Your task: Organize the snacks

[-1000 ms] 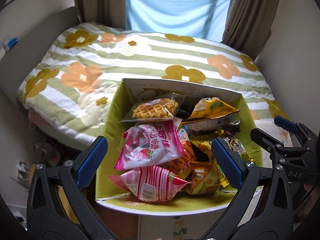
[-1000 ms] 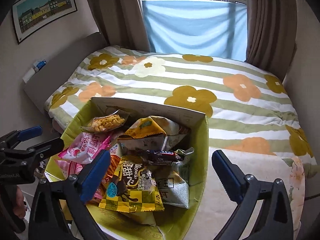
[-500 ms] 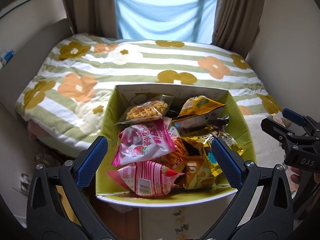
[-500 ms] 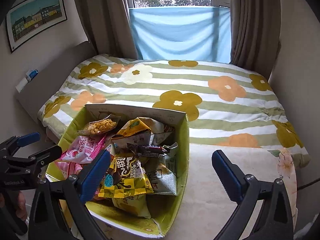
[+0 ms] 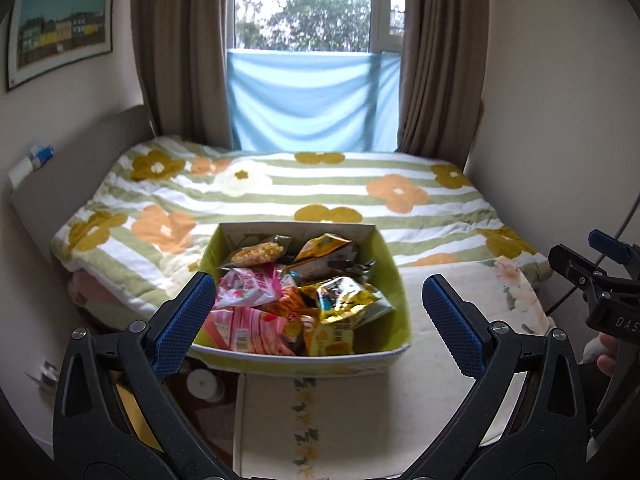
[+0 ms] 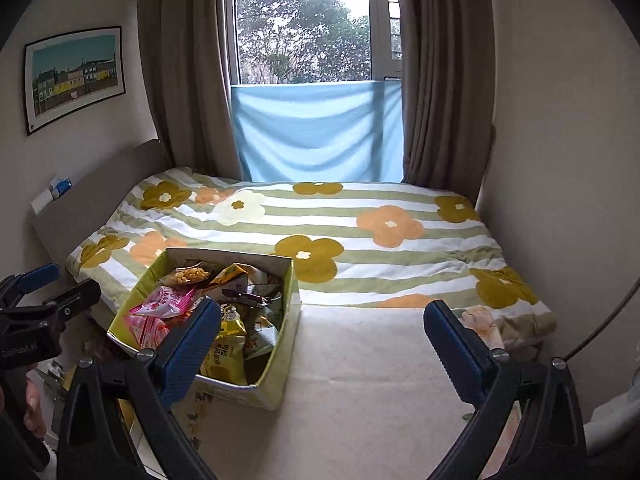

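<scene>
Green cardboard box [image 5: 394, 280] heaped with snack packets [image 5: 296, 300], at 12 o'clock from both empty, wide-splayed hand-held grippers [image 5: 316, 312] [image 6: 320, 344]; sorting stage indeterminate, either unsorted or packed.

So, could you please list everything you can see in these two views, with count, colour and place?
snack box: one, green, at the bed's near end
snack packets: several, pink, yellow and orange, heaped inside the box
bedspread: one, green-striped with flowers, over the bed
cream mat: one, beside the box
blue cloth: one, across the lower window
curtains: two, brown, flanking the window
picture: one, framed, left wall
left tool: open, empty
right tool: open, empty
</scene>
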